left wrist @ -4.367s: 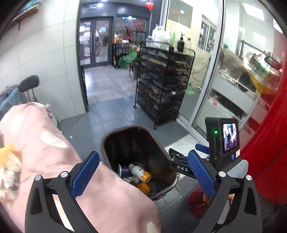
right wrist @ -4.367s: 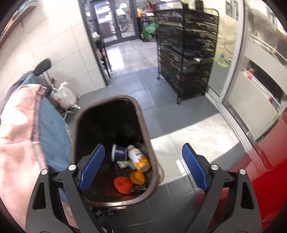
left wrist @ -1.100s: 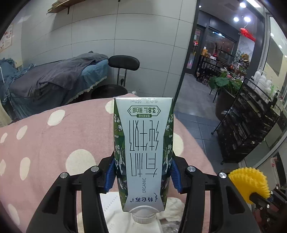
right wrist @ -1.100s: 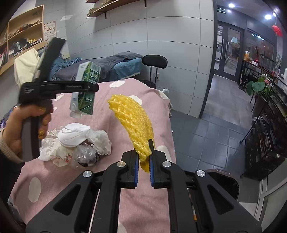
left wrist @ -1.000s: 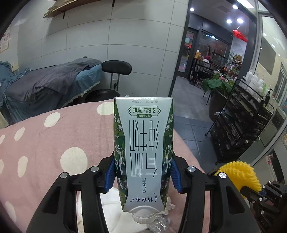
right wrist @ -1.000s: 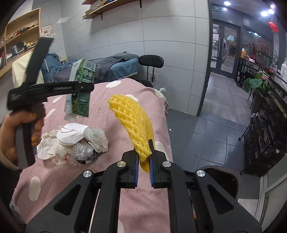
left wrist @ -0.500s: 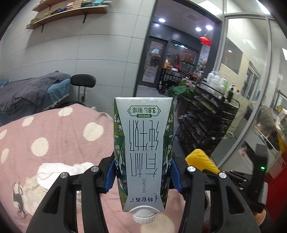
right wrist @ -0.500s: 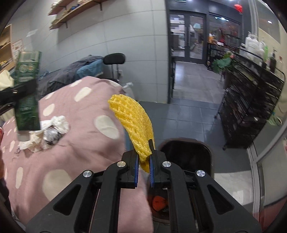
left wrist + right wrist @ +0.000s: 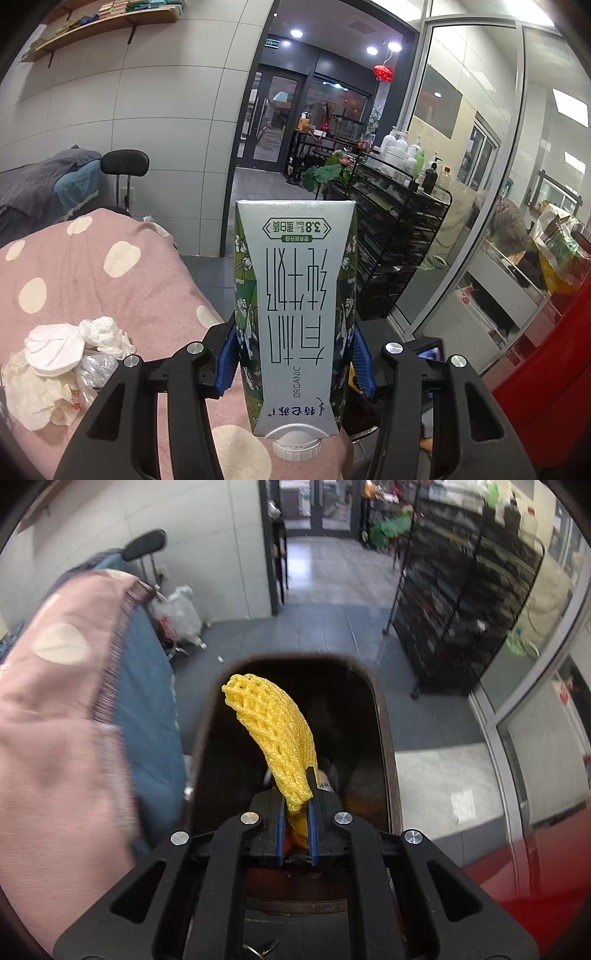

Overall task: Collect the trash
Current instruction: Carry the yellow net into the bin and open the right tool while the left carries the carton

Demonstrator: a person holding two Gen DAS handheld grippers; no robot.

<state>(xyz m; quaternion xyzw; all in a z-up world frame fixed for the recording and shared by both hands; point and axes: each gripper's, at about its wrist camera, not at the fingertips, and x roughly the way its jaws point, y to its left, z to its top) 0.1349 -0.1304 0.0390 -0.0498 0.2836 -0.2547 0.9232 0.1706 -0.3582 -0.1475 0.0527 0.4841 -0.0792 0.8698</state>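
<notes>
My left gripper (image 9: 295, 363) is shut on a green and white milk carton (image 9: 295, 310), held upside down with its white cap toward the camera, above the pink dotted blanket (image 9: 92, 280). In the right wrist view my right gripper (image 9: 295, 825) is shut on a yellow foam fruit net (image 9: 275, 734), which hangs over the open mouth of a dark brown trash bin (image 9: 386, 738) on the floor. Earlier trash lies blurred at the bin's bottom. A heap of crumpled white tissues and wrappers (image 9: 59, 363) remains on the blanket to the left of the carton.
The blanketed bed (image 9: 55, 716) stands close on the bin's left. A black wire rack (image 9: 461, 602) stands at the far right, beside a glass partition (image 9: 480, 184). A red surface (image 9: 535, 878) fills the lower right. A black stool (image 9: 125, 166) and a white bag (image 9: 177, 616) sit by the wall.
Both hands swung right, away from the bed. The right gripper dropped with the yellow net from above the blanket to over the bin mouth. The carton stays gripped.
</notes>
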